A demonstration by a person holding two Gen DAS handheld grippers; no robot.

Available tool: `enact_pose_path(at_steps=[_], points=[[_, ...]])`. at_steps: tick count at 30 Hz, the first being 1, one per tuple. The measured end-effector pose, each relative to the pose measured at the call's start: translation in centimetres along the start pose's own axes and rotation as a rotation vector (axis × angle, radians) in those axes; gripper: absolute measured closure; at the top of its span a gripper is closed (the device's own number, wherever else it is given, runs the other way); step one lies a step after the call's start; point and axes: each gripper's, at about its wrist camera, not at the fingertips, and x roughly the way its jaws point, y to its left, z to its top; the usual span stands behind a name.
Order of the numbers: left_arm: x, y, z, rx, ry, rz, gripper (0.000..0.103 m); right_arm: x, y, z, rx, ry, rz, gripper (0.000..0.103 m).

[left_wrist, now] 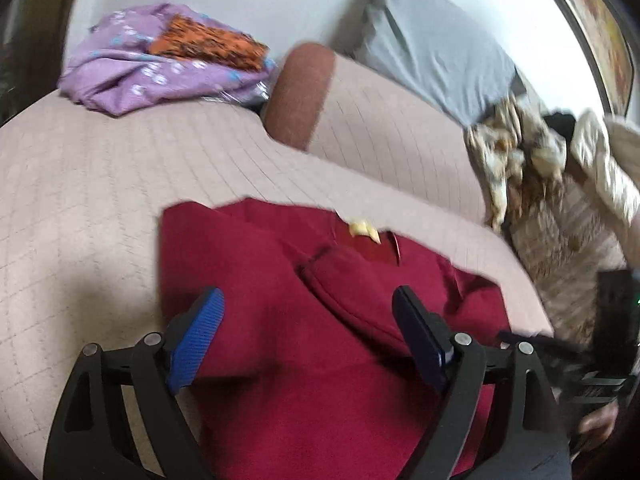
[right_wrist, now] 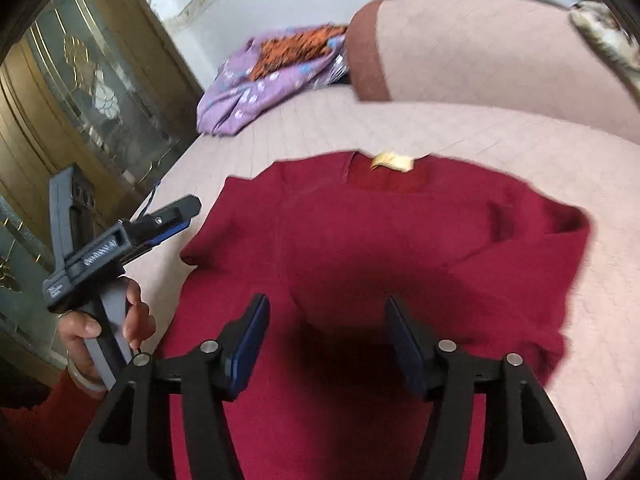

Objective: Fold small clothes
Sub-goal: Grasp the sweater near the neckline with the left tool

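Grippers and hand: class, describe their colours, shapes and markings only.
Each gripper, left and right, has black triangular-cutout linkages with silver rivets and flat blue ribbed pads. From the right wrist view, the left tool has a grey handle, a dark body with white lettering, held by a bare hand with a red sleeve.

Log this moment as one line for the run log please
stage: pre-grasp | left gripper: open, over red sweater | right gripper: open, empty | sweater: flat on bed
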Motion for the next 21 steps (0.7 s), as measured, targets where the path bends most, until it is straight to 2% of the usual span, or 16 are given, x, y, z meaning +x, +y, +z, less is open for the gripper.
enact_pose_path(at_steps=[4,7,11,13,14,15,18,21], points=[[2.2,-2.0,0.2,0.059,0.053,0.021,0.017,-2.7,-0.9,-0.5,0.05,-0.064,-0.105,0.037],[4.5,-3.6,1.1,0.14,0.089,0.076,0.017,-3.6,-2.8,-0.7,0.118,-0.082,-0.085,0.037],[7.4,-4.6,1.7,0.161,0.167,0.081,0.018,-3.8,-5.4,-1.0,0.207,-0.09,-0.076,0.037],[9.0,-4.7,1.8,0.139,0.212,0.072,0.04,-3.6,-6.1,-1.0,0.233,-0.088,-0.066,0.037],[10.0,-4.9,1.8,0.145,0.247,0.09,0.064,-3.5,-6.6,-1.0,0.253,-0.091,-0.067,0.037],[10.5,-5.3,1.8,0.171,0.252,0.129,0.083,-3.6,-6.9,-1.1,0.266,-0.095,-0.068,0.037],[9.8,-6.3,2.1,0.204,0.226,0.153,0.098,-4.0,-8.0,-1.2,0.296,-0.111,-0.078,0.037],[6.8,-7.0,3.8,0.199,0.127,0.15,0.1,-4.5,-9.2,-1.4,0.325,-0.12,-0.108,0.037]])
